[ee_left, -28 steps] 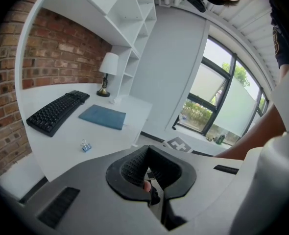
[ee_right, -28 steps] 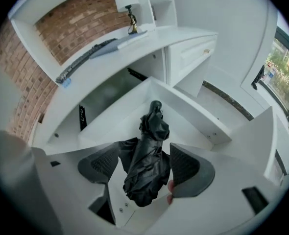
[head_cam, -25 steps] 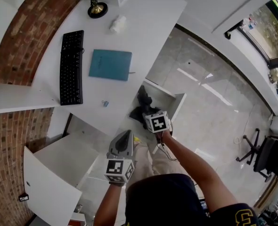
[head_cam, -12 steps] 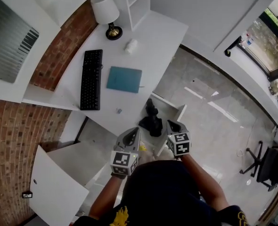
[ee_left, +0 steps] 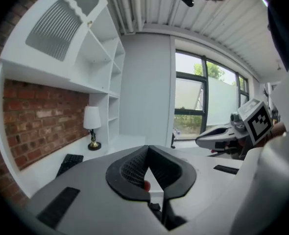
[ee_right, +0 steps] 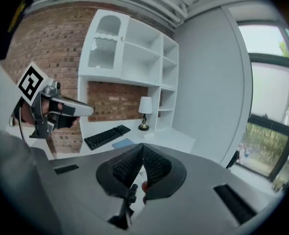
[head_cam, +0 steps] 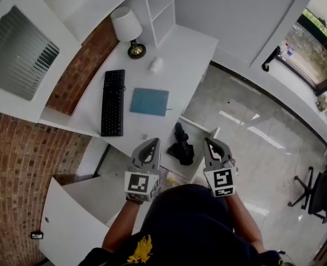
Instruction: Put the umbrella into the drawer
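Where the boxy white drawer point(head_cam: 199, 133) gapes, a crumpled black umbrella point(head_cam: 181, 148) lies.

Right gripper point(ee_right: 142, 151): jaws closed, the pads meet at the tips, and nothing is between them. Left gripper point(ee_right: 81, 109): at the left edge, carried in a hand point(ee_right: 56, 119), with its marker cube point(ee_right: 30, 82) facing the camera. Beyond them, a white desk point(ee_right: 179, 138) carries a black keyboard point(ee_right: 107, 135), a blue pad point(ee_right: 124, 143) just beside it, and a lamp point(ee_right: 145, 112) against the brick wall point(ee_right: 110, 99). White shelving point(ee_right: 134, 53) is mounted above the desk. A window point(ee_right: 274, 126) is at the right.
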Demonstrator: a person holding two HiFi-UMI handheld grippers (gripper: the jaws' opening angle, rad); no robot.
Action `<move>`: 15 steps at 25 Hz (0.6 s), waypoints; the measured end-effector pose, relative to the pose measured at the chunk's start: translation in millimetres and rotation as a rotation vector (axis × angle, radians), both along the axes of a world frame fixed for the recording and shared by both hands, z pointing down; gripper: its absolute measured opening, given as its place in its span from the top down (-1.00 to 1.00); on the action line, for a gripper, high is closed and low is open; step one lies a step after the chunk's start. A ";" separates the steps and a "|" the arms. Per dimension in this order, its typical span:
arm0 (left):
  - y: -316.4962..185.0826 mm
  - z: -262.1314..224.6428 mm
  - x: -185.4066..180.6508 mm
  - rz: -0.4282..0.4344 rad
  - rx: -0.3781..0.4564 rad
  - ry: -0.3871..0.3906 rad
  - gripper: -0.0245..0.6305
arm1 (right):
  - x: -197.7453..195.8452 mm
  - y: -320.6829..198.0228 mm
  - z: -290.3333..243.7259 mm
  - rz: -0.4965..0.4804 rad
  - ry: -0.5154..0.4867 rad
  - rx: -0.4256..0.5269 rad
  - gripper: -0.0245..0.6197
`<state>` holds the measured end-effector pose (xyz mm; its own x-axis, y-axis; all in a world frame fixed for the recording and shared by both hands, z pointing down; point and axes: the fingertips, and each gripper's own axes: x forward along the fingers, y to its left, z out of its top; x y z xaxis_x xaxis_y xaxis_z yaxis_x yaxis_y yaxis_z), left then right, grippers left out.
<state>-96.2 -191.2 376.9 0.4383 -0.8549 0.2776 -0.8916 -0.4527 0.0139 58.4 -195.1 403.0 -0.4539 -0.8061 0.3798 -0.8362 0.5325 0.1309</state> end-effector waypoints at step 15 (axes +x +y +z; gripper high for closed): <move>4.4 -23.4 8.0 0.043 0.074 -0.030 0.87 | 26.9 15.5 -25.3 0.069 -0.106 0.015 0.92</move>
